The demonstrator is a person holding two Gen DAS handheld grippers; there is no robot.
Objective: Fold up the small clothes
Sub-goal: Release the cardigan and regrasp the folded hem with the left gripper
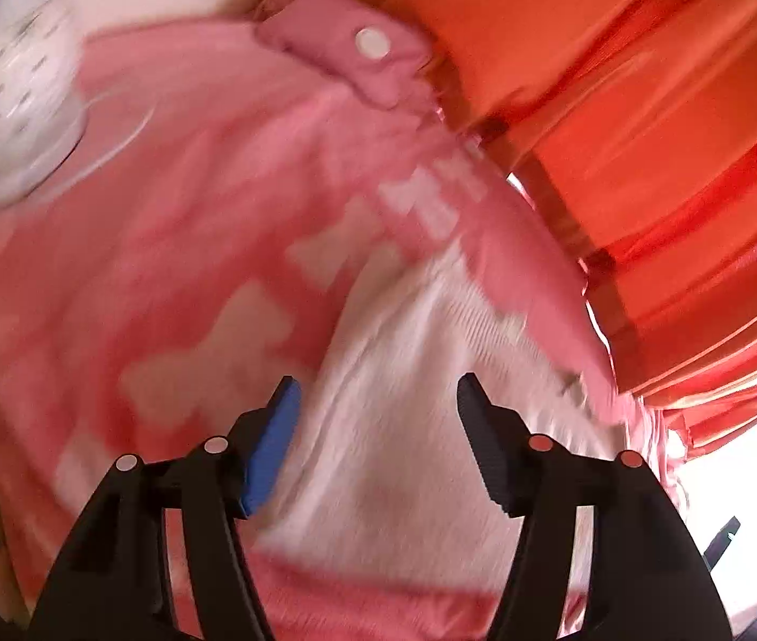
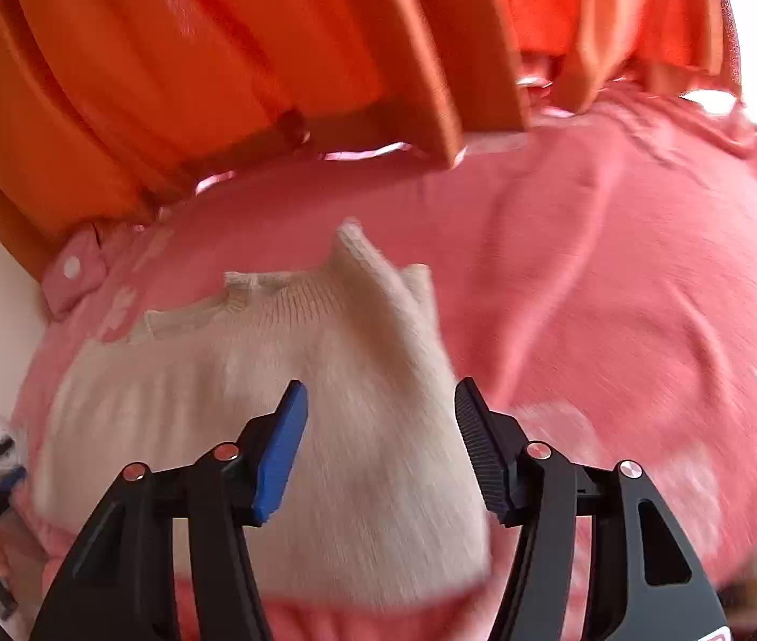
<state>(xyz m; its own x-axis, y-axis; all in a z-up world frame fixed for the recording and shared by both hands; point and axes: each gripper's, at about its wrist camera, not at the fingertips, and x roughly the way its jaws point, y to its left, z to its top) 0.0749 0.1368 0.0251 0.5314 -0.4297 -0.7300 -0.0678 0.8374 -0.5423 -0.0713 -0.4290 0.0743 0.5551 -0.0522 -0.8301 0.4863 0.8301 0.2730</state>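
Across the lower middle of both views lies a cream knitted sweater (image 2: pixel 271 400) on a pink blanket (image 2: pixel 618 294). The right gripper (image 2: pixel 378 443) and left gripper (image 1: pixel 373 438) hover over it, fingers spread, pinching nothing. No container shows. Only the left view shows a white dotted garment (image 1: pixel 9 107), upper left — orange curtains (image 2: pixel 191 53) hang behind.
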